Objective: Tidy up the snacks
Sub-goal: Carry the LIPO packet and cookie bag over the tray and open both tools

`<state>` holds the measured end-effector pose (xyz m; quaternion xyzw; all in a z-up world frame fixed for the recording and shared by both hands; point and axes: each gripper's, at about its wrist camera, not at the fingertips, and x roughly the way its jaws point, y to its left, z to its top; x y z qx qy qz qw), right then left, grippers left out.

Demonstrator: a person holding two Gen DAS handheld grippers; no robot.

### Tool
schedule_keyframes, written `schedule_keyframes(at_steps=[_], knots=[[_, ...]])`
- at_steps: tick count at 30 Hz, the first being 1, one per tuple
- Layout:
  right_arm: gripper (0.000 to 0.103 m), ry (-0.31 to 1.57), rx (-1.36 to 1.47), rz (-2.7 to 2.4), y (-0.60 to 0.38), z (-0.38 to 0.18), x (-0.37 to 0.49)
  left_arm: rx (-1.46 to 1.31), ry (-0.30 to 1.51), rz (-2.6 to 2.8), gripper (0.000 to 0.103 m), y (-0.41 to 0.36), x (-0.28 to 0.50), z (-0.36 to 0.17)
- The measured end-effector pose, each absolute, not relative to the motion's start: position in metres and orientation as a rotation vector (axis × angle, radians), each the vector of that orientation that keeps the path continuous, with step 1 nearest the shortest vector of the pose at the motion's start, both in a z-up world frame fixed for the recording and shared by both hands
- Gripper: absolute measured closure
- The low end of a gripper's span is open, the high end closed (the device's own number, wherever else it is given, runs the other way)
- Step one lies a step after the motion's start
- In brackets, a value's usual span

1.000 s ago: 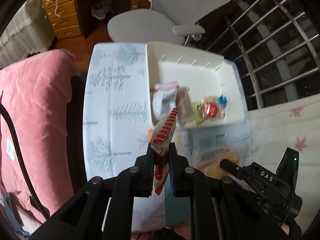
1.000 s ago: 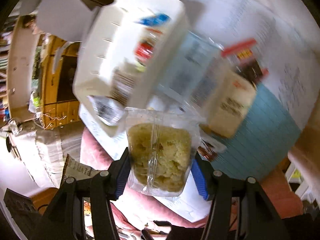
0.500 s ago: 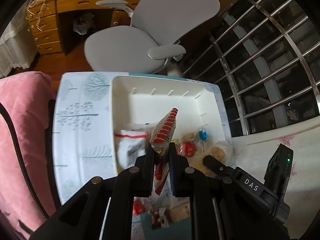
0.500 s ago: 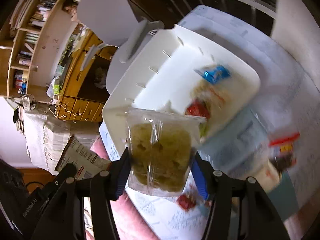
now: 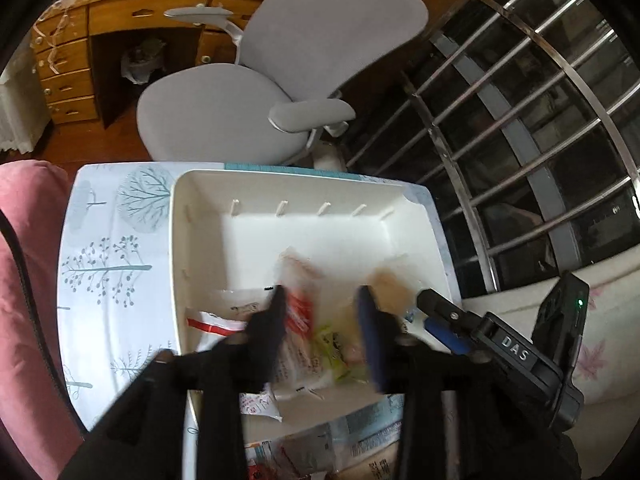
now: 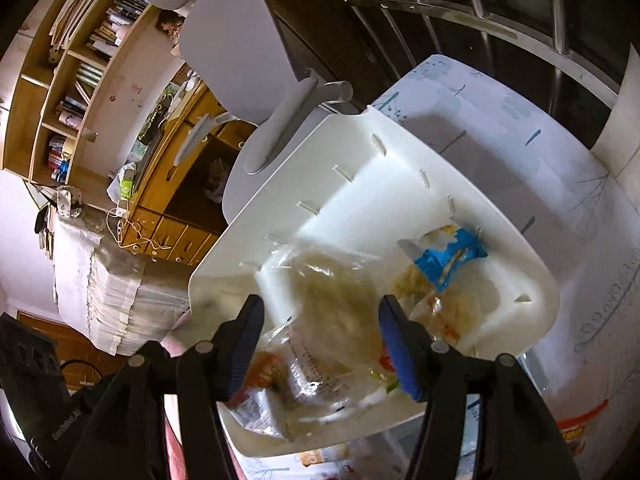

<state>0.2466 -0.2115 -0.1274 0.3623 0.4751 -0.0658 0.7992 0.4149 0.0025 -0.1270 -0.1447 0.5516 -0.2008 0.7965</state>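
A white bin (image 5: 200,216) stands on a tree-print tablecloth (image 5: 112,248). Over its near half, my left gripper (image 5: 322,316) is opening its jaws. A red-and-white snack packet (image 5: 298,308), blurred, drops loose between them. In the right wrist view my right gripper (image 6: 320,320) is also opening above the bin (image 6: 520,248). A clear bag of yellow crisps (image 6: 336,300), blurred, slips down between its fingers without being pressed. Inside the bin lie a blue packet (image 6: 452,256), a white packet with a red stripe (image 5: 216,320) and a green one (image 5: 332,344).
A grey office chair (image 5: 216,112) stands just beyond the table, with a wooden desk (image 5: 80,40) behind it. Metal window bars (image 5: 520,120) run along the right. A pink cushion (image 5: 24,280) borders the left. More packets (image 5: 360,440) lie in front of the bin.
Both grippers moved forward over the bin. The left jaws, shut on the red-and-white packet before, have parted and let it go. The right jaws have widened and the crisp bag is falling.
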Motion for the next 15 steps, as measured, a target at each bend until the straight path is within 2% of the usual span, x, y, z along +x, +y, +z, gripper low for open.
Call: schedule_keyframes(at_steps=[9,13,15], knots=[[0.034,0.99,0.74,-0.15,-0.215,-0.109,0.23,-0.265,1.227,-0.411,0.034,0.009,0.395,-0.121],[0.032,0.975,0.731,-0.146,-0.211,-0.096,0.211,-0.269,1.232,-0.413,0.03,0.018,0.373,-0.113],[0.031,0.957,0.734,-0.145,-0.209,-0.088,0.198,-0.272,1.232,-0.41,0.025,0.025,0.359,-0.107]])
